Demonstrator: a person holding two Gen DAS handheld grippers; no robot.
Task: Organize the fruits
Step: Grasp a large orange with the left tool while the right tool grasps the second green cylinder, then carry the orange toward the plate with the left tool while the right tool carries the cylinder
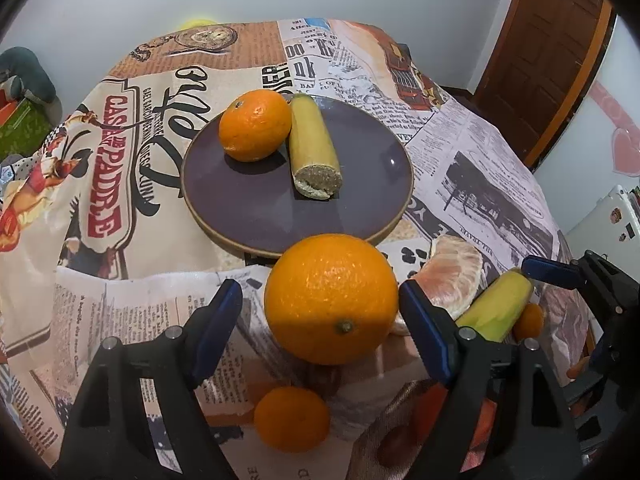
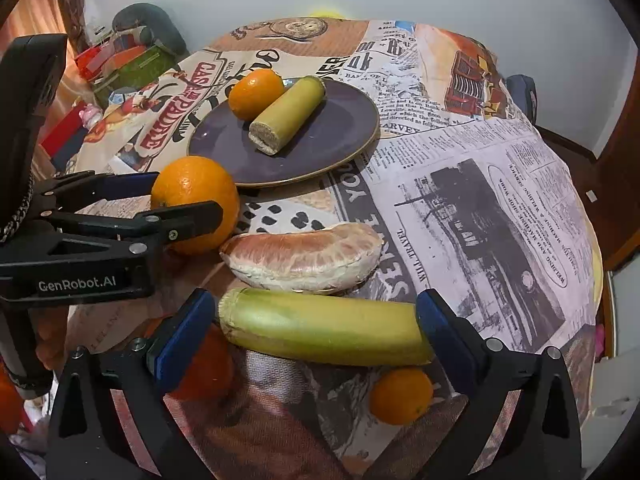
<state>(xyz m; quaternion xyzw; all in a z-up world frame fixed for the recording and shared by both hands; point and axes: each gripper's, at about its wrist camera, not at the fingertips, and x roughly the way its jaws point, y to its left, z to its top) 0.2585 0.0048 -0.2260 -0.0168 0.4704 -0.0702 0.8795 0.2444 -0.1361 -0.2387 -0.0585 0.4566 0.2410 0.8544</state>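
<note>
A purple plate (image 1: 248, 216) (image 2: 328, 140) holds a mandarin (image 1: 255, 125) and a cut banana piece (image 1: 312, 144). In front of it a large orange (image 1: 332, 300) (image 2: 192, 184) rests on the cloth. My left gripper (image 1: 320, 292) (image 2: 186, 196) straddles it, open, with a gap at the left pad. To its right lie a peeled citrus segment (image 2: 304, 256) (image 1: 452, 280) and a long green-yellow banana piece (image 2: 320, 328) (image 1: 500, 308). The banana lies lengthwise between the wide-open fingers of my right gripper (image 2: 316, 300), not squeezed.
Small oranges sit near the table's front edge (image 1: 291, 418) (image 2: 401, 396) (image 2: 208, 368). The newspaper-print tablecloth (image 2: 480, 184) drapes over the edges. Boxes and clutter (image 2: 120, 64) stand off the left side, and a wooden door (image 1: 552, 40) is at the right.
</note>
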